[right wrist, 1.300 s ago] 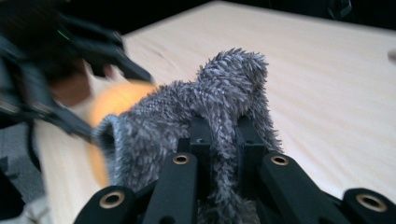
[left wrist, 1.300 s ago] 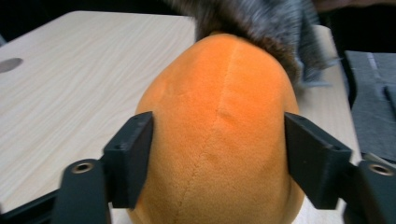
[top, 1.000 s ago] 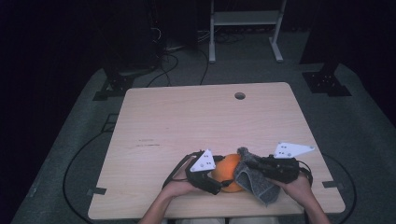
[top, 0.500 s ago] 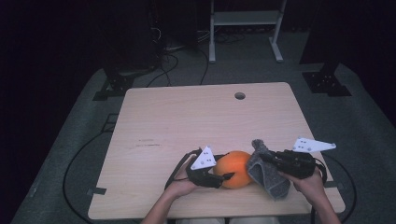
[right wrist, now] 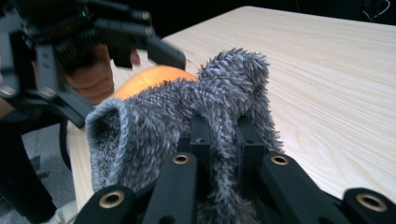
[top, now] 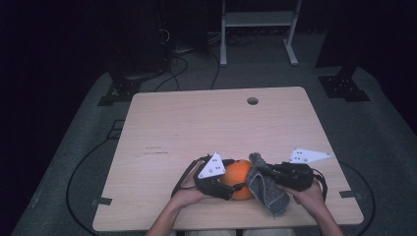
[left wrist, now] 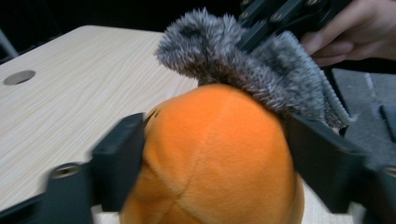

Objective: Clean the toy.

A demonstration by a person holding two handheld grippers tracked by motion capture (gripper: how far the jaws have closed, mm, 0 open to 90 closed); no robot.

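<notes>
Your table (top: 196, 128) is the biggest thing here, a single pale wooden top with one round cable hole (top: 253, 101) toward twelve o'clock, and its near edge is partly covered by your forearms. One orange plush ball (top: 239, 175) sits near the six o'clock edge; in the high view its left side is hidden behind your left gripper (top: 222, 185) and its right side by the cloth, and in the left gripper view its underside is cut off by the frame. Your left gripper is clamped on that ball, one jaw pressed to each flank, so the ball sits squarely between them. One grey fuzzy cloth (top: 265, 187) lies at three o'clock of the ball, touching it, with a furry fold draped over the ball's top (left wrist: 243, 60); its lower end hangs down toward the table edge. Your right gripper (top: 268, 173) is closed on this cloth, the jaws pinched together on a bunched ridge of it (right wrist: 224, 135), and the fur hides the jaw tips, so you cannot see how deep the grip goes. You have two grippers, one ball and one cloth. Each of your hands is half hidden beneath its gripper.
</notes>
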